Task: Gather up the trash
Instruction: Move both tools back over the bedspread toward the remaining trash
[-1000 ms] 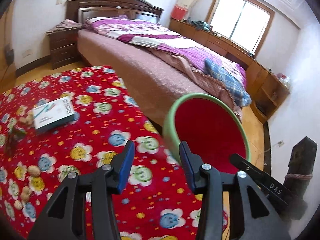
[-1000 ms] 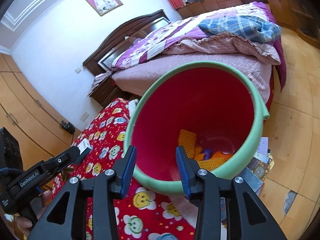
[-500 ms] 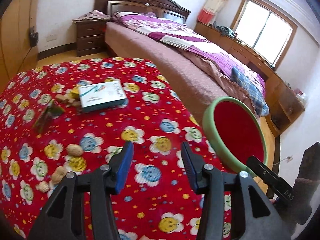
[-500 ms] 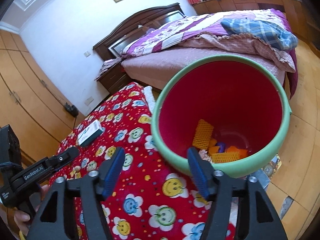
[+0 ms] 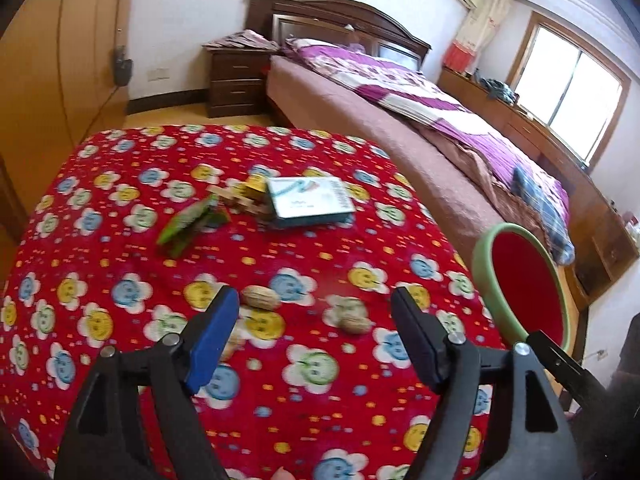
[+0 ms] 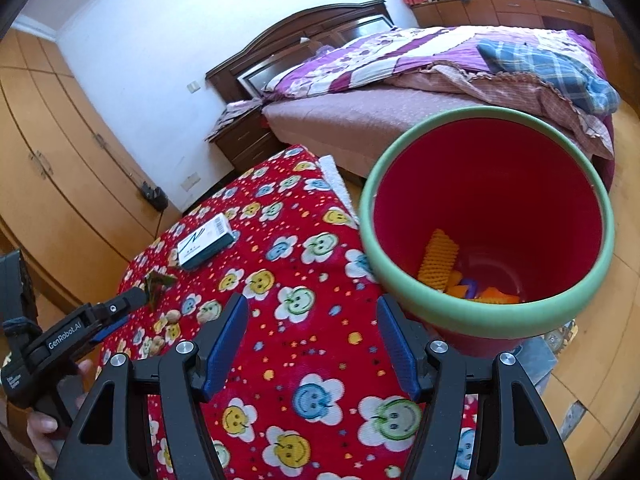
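My left gripper hovers over the red flowered tablecloth; its jaws are opening and nothing is between them. Two peanut shells lie just beyond its fingertips. Farther off sit a green wrapper, a small white and teal box and yellow scraps beside it. The red bin with a green rim stands at the table's right edge and holds orange corrugated pieces. My right gripper is open and empty over the cloth, left of the bin. The left gripper shows at the far left.
A bed with a purple quilt runs along the far right side, a nightstand at its head. Wooden wardrobes line the left wall. A hand holds the left gripper. Papers lie on the floor behind the bin.
The left gripper swung left from the bin to over the peanut shells and its jaws widened. The right gripper's jaws widened too, and it drew back left from above the bin.
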Action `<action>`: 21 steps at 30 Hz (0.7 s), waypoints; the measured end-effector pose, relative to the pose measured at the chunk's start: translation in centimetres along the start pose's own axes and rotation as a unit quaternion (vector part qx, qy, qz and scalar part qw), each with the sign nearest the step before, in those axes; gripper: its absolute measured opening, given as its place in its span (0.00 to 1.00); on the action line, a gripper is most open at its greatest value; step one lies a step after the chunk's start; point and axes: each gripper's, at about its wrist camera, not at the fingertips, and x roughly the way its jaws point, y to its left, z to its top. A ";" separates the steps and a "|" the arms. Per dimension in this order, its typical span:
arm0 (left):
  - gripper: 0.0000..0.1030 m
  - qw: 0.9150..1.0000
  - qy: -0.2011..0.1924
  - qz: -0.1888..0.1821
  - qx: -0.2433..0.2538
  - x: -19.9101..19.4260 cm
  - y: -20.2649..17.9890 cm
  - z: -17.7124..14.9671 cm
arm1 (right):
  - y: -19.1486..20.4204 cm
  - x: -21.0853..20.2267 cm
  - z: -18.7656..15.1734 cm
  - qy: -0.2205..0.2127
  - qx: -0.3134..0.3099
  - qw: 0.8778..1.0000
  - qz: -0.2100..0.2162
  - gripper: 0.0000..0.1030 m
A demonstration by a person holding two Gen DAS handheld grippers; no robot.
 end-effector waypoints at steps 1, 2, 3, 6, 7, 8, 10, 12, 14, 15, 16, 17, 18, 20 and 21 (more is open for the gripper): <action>0.77 1.000 -0.001 0.003 -0.002 -0.1 0.3 0.0 | 0.2 0.1 -0.1 0.001 -0.001 1.000 0.000 0.66; 0.78 1.000 -0.003 0.006 -0.004 -0.2 0.9 0.1 | 0.3 0.2 0.0 0.002 -0.001 1.000 0.001 0.66; 0.81 1.000 -0.004 0.009 -0.007 -0.2 1.3 0.2 | 0.5 0.5 -0.1 0.004 -0.002 1.000 0.002 0.66; 0.83 0.999 -0.011 0.024 -0.018 -0.4 3.0 0.7 | 0.9 1.1 -0.1 0.011 -0.005 1.000 0.003 0.67; 0.83 0.999 -0.012 0.027 -0.019 -0.4 3.2 0.7 | 1.0 1.3 -0.2 0.013 -0.006 1.000 0.004 0.69; 0.83 0.999 -0.013 0.033 -0.021 -0.4 3.7 0.9 | 1.2 1.5 -0.2 0.014 -0.006 1.000 0.004 0.70; 0.83 0.999 -0.013 0.044 -0.025 -0.2 4.7 1.3 | 1.5 1.9 -0.2 0.016 -0.008 1.000 0.006 0.71; 0.85 0.998 -0.013 0.051 -0.029 0.0 5.4 1.5 | 1.8 2.4 -0.1 0.019 -0.011 1.000 0.006 0.71; 0.87 0.998 -0.010 0.058 -0.032 0.3 6.4 1.8 | 2.2 2.8 0.0 0.022 -0.015 1.000 0.005 0.71; 0.87 0.998 -0.007 0.061 -0.033 0.4 6.7 1.9 | 2.3 3.0 0.0 0.023 -0.018 1.000 0.005 0.71; 0.87 0.997 -0.004 0.065 -0.035 0.7 7.2 2.2 | 2.4 3.2 0.0 0.024 -0.019 1.000 0.005 0.71; 0.87 0.997 -0.003 0.068 -0.035 0.9 7.5 2.3 | 2.5 3.4 0.1 0.024 -0.020 0.999 0.004 0.71; 0.87 0.997 -0.001 0.071 -0.035 1.2 7.8 2.4 | 2.7 3.7 0.1 0.026 -0.022 0.999 0.005 0.71; 0.87 0.996 0.001 0.077 -0.034 1.8 8.4 2.7 | 3.0 4.2 0.1 0.029 -0.025 0.999 0.005 0.71; 0.87 0.996 0.002 0.077 -0.034 2.1 8.5 2.9 | 3.1 4.3 0.1 0.030 -0.026 0.999 0.005 0.71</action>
